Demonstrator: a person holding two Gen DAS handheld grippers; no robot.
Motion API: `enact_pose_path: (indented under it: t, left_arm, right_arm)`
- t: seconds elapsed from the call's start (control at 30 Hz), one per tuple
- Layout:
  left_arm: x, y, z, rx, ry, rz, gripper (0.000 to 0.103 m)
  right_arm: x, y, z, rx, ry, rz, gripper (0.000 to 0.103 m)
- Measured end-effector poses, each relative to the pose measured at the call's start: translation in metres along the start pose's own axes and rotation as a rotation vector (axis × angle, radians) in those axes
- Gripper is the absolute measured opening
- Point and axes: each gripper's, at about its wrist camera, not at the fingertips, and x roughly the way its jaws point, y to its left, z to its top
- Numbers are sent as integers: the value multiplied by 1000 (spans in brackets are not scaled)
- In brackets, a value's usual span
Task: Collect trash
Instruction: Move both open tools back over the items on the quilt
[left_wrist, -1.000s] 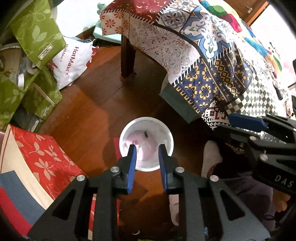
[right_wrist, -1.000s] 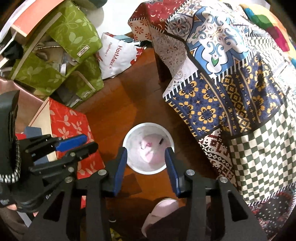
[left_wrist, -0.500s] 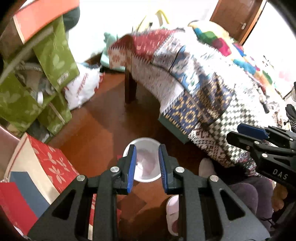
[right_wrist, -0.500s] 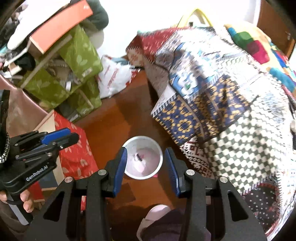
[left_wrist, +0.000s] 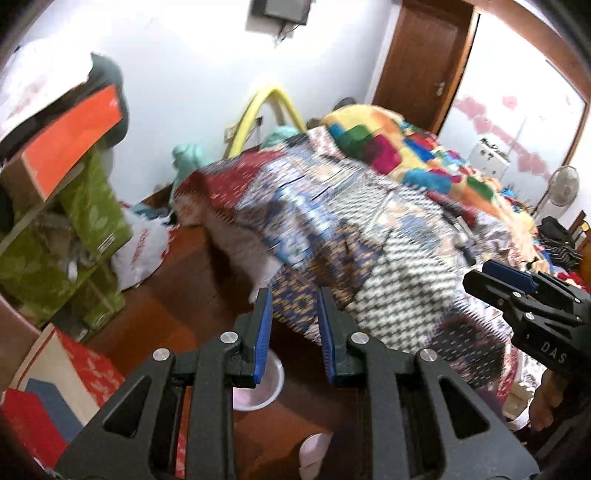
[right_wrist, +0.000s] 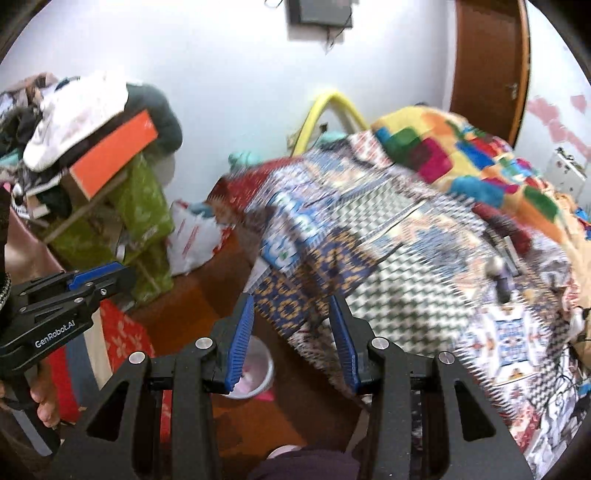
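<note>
Patchwork bedspread (left_wrist: 369, 229) smeared by blur; white bin (right_wrist: 255, 369) half hidden behind blue pads. Left gripper (left_wrist: 294, 332) and right gripper (right_wrist: 291, 339) both released, nothing between them. Only the right view shows the clothes pile (right_wrist: 74, 114).

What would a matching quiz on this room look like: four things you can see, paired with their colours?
Things:
1. bin
2. box on the pile
3. hoop by the wall
4. gripper pads

Colours:
A. yellow
B. blue
C. white
D. orange

Pairs: 1-C, 2-D, 3-A, 4-B
</note>
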Motion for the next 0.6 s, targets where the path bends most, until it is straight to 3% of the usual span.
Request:
enact_pose_path:
  t: [0.27,0.4,0.47,0.53,0.6]
  left_arm:
    - [-13,-74,23,91,-66,-59,25]
    - [-13,-106,33,127,-94,-85,32]
    - [-10,-121,37,144,-101,-96,36]
    - [-6,-136,43,158,-102,-99,52]
    - [0,-149,47,159,-107,-102,67]
  right_arm:
    - [-53,-47,2,17,-118,-71,39]
    - [-68,-75,2,53,-150,-97,39]
    - [-73,-90,2,74,-159,-123,46]
    - [-78,-106,1,98,-172,-149,56]
    - [-80,-124,2,123,-182,-178,57]
